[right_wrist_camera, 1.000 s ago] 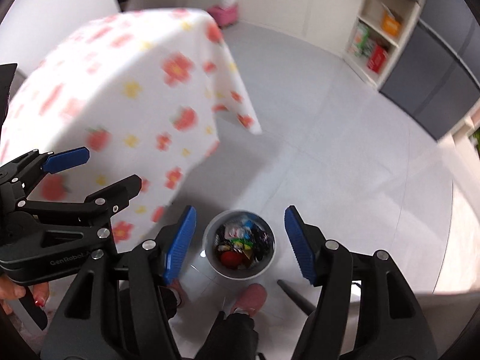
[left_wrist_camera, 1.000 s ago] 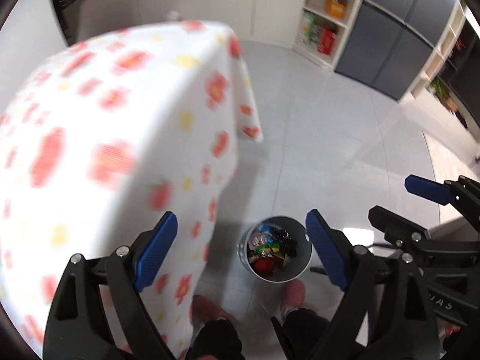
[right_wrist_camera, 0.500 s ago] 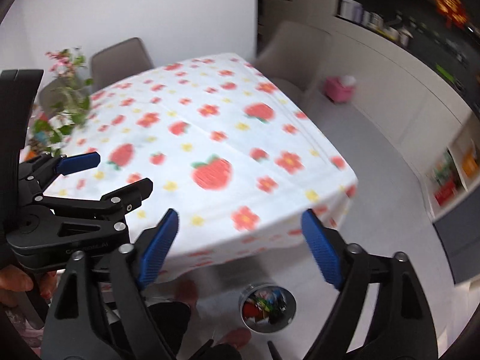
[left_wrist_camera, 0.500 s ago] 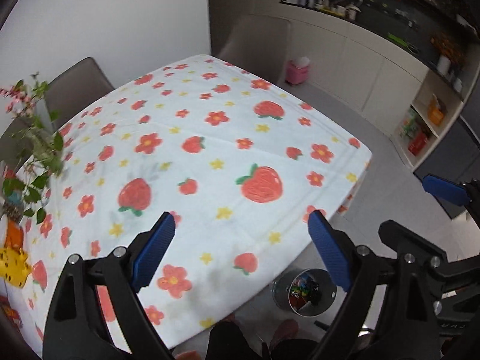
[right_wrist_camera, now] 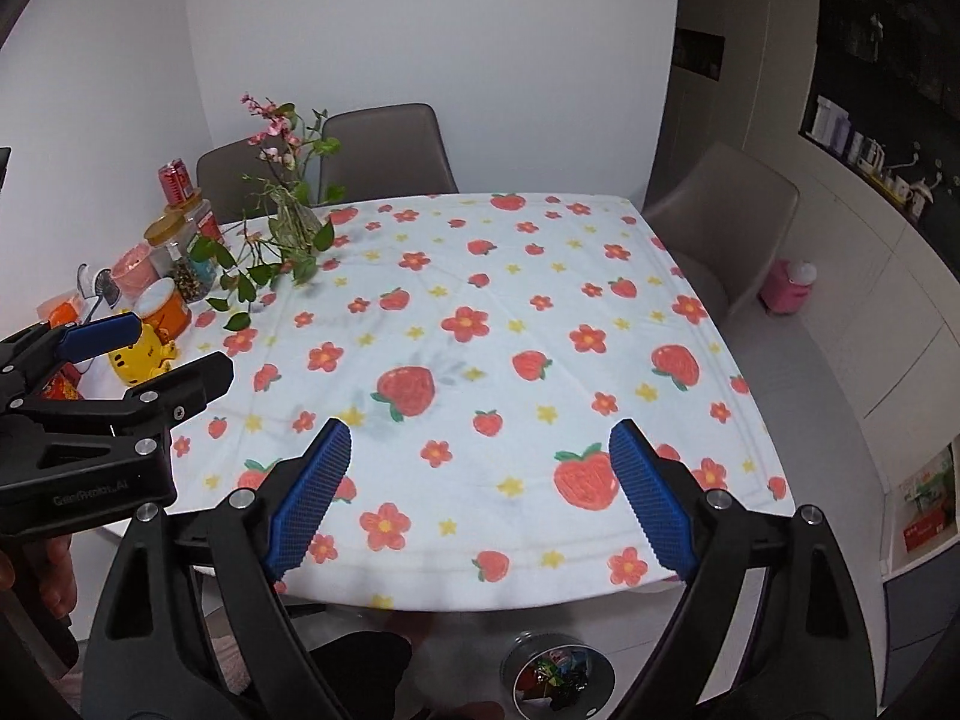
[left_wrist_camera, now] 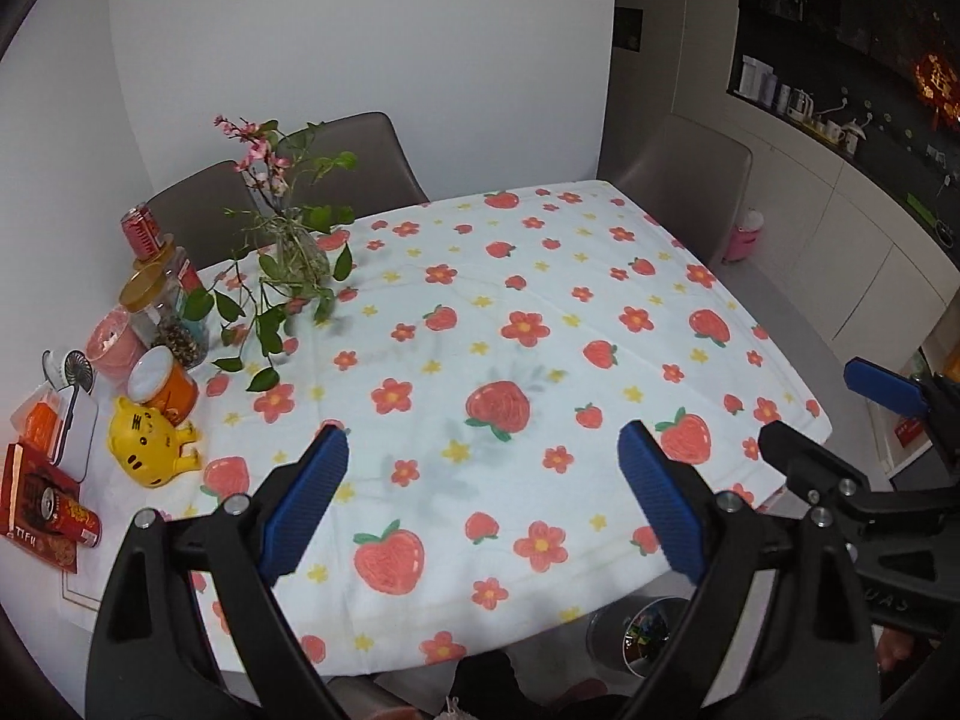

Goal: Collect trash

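Observation:
A metal trash bin [right_wrist_camera: 559,679] holding several colourful wrappers stands on the floor under the table's near edge; it also shows in the left wrist view [left_wrist_camera: 642,636]. The table wears a white cloth with strawberries and flowers [left_wrist_camera: 510,360], also in the right wrist view [right_wrist_camera: 480,348]. My left gripper [left_wrist_camera: 483,480] is open and empty above the near part of the table. My right gripper [right_wrist_camera: 480,480] is open and empty beside it. Each gripper shows in the other's view: the right one [left_wrist_camera: 840,420], the left one [right_wrist_camera: 162,354].
At the table's left end stand a vase with leafy stems [left_wrist_camera: 294,252], a red can [left_wrist_camera: 141,231], jars [left_wrist_camera: 159,300], an orange tub [left_wrist_camera: 165,381], a yellow cat figure [left_wrist_camera: 150,438], a red snack tube [left_wrist_camera: 69,519]. Grey chairs [left_wrist_camera: 678,180] surround the table.
Both grippers have tilted up from looking down at the bin on the floor to facing the tabletop. Both have stayed open and empty.

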